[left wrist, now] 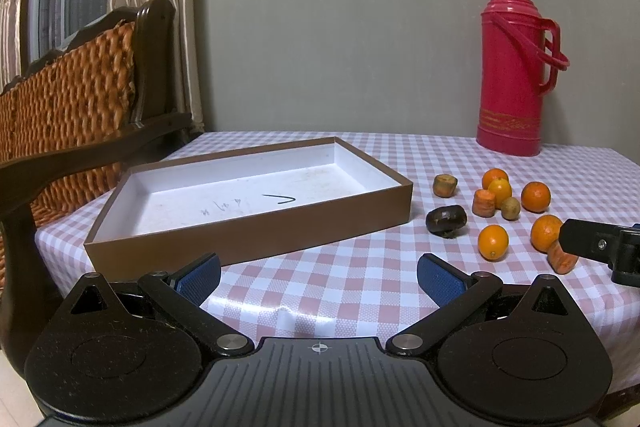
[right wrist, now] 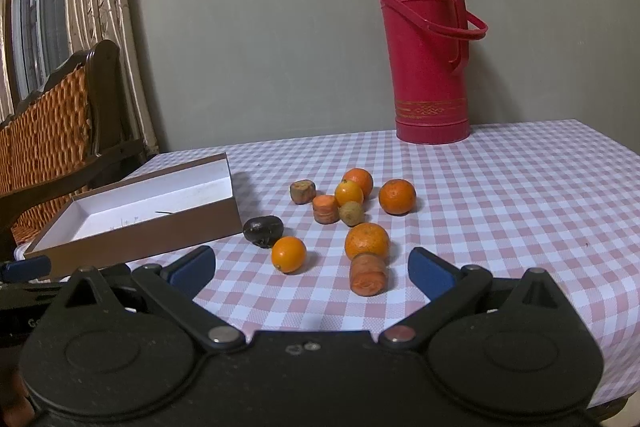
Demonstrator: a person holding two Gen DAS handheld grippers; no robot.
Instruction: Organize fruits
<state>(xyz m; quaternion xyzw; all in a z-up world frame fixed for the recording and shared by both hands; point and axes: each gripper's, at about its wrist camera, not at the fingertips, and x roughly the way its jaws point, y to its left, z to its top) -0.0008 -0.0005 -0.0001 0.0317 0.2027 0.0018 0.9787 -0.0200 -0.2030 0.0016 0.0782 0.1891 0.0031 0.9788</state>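
A shallow brown box [left wrist: 256, 231] with a white inside lies empty on the checked tablecloth; it also shows at the left of the right wrist view [right wrist: 132, 231]. To its right lie several oranges [right wrist: 367, 241], carrot pieces [right wrist: 368, 275], a dark fruit [right wrist: 263, 230] and a small brownish fruit [right wrist: 351, 213]. My left gripper [left wrist: 319, 277] is open and empty in front of the box. My right gripper [right wrist: 312, 269] is open and empty, with the nearest orange [right wrist: 288, 254] and carrot piece just ahead between its fingers. One right finger [left wrist: 592, 241] shows in the left wrist view.
A tall red thermos [right wrist: 430, 67] stands at the back of the table near the wall. A wicker and dark wood chair [left wrist: 76, 99] stands at the table's left side. The table's front edge is close under both grippers.
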